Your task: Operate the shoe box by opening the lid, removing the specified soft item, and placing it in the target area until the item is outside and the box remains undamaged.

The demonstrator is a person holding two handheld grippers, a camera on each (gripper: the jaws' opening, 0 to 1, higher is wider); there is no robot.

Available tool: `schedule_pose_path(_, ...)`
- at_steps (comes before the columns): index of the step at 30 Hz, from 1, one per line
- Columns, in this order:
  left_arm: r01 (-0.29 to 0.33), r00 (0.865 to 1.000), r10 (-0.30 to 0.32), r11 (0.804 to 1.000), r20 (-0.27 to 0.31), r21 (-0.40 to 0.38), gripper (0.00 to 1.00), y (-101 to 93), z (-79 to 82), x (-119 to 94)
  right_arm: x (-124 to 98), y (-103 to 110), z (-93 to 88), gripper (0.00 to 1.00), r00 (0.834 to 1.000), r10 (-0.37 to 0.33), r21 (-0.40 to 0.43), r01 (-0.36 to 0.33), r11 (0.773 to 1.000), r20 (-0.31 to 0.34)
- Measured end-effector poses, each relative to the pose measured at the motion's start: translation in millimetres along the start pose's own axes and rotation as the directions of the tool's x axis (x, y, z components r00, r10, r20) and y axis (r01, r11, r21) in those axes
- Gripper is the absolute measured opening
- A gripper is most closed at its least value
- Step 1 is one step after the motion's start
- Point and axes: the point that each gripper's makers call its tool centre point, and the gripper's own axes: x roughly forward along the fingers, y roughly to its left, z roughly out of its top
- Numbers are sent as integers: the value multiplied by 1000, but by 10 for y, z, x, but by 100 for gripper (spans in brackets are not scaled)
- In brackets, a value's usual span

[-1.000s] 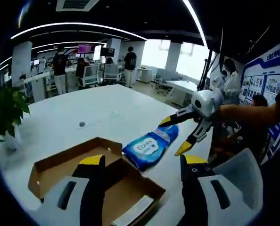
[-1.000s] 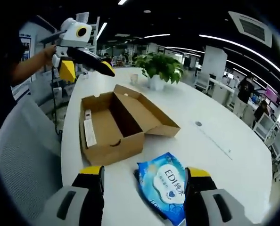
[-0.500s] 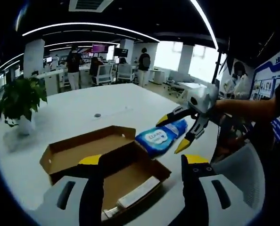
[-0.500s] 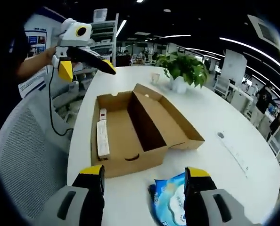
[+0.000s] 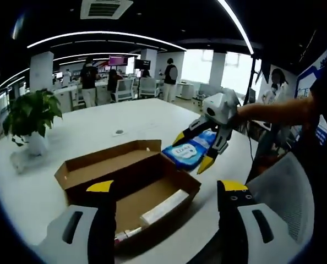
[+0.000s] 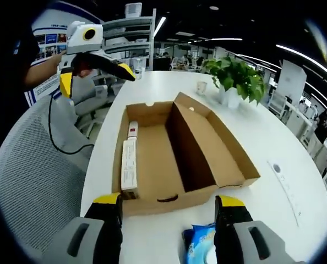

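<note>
Left gripper view: blue wipes pack (image 5: pixel 189 154) seen beside open shoe box (image 5: pixel 131 184), between spread jaws of right gripper (image 5: pixel 195 149), ungrasped. Soft, light, likely slippery; mid-body pinch advised. Left gripper (image 5: pixel 163 190) spread, empty.

my left view looks across the open shoe box (image 5: pixel 131 181); my right view faces it from the opposite side, sharing desk (image 6: pixel 246 126).

An open-plan office: desks with monitors (image 5: pixel 123 60), office chairs (image 5: pixel 146 86), strip ceiling lights (image 5: pixel 97 35).

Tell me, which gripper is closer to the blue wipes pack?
The right gripper: its open jaws hang just over the blue wipes pack. The left gripper is raised beyond the box's far end.
</note>
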Motion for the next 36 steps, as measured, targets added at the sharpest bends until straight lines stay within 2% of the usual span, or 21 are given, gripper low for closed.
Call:
schedule_pose_path(5,-6,1000,6,1000,-15,4,84,-20,-144,-61,125,29,52,67,1000,29,-17,-29,999,-11)
schedule_pose_path(10,-21,1000,20,1000,-21,-12,84,-54,-300,-123,243,80,74,65,998,57,-44,-58,997,-26)
schedule_pose_path(14,-62,998,62,998,18,-20,83,-30,-308,-157,338,92,77,66,997,73,-58,-76,995,-40)
schedule_pose_path(20,-106,994,106,994,35,-10,83,-46,-342,-155,482,177,77,65,990,124,-78,-129,989,-64)
schedule_pose_path(29,-115,993,115,993,20,-3,82,-101,-432,-108,670,269,44,64,979,181,-64,-187,980,-91)
schedule_pose_path(36,-121,990,123,992,69,-28,80,-147,-364,-31,747,283,68,65,977,194,-51,-199,979,-85)
